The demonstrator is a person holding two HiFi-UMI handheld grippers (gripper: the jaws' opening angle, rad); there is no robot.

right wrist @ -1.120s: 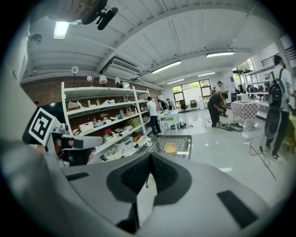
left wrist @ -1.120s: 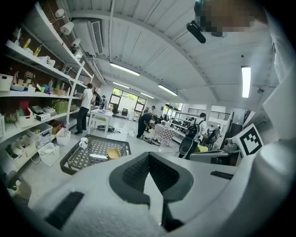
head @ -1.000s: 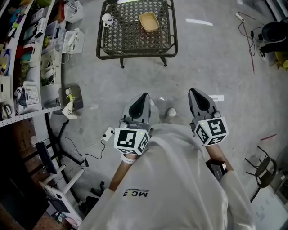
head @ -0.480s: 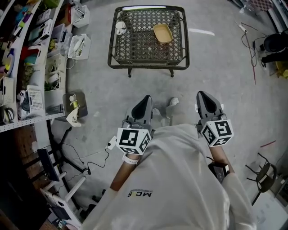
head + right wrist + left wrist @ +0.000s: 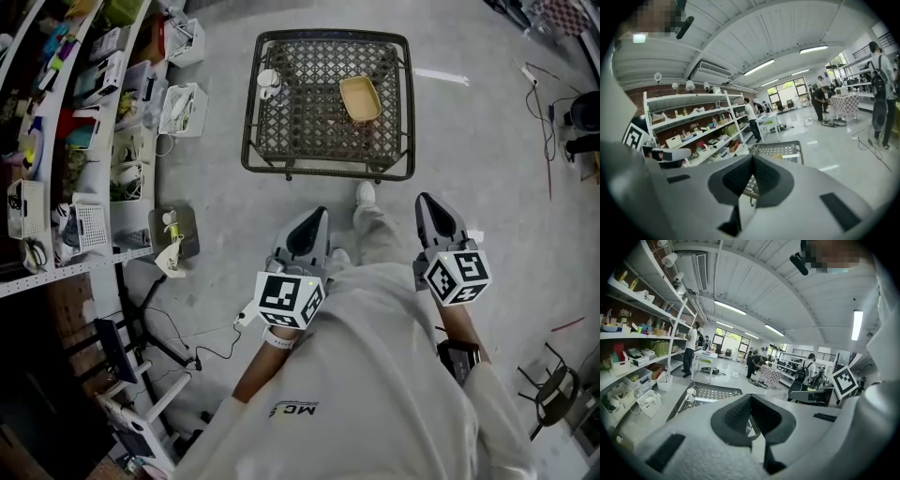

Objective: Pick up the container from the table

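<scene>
The table point(image 5: 328, 172) with the tan container point(image 5: 360, 98) now sits lower in the upper centre than before, so the person is approaching. The left gripper point(image 5: 309, 220) and right gripper point(image 5: 429, 202) have their jaws together, holding nothing.

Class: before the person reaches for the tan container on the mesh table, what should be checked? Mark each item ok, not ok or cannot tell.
1. Container upright on mesh table: ok.
2. White cup apart from it: ok.
3. Left gripper empty: ok.
4. Right gripper open for grasping: not ok, jaws together.
5. Table within reach: not ok, both grippers short of it.
</scene>
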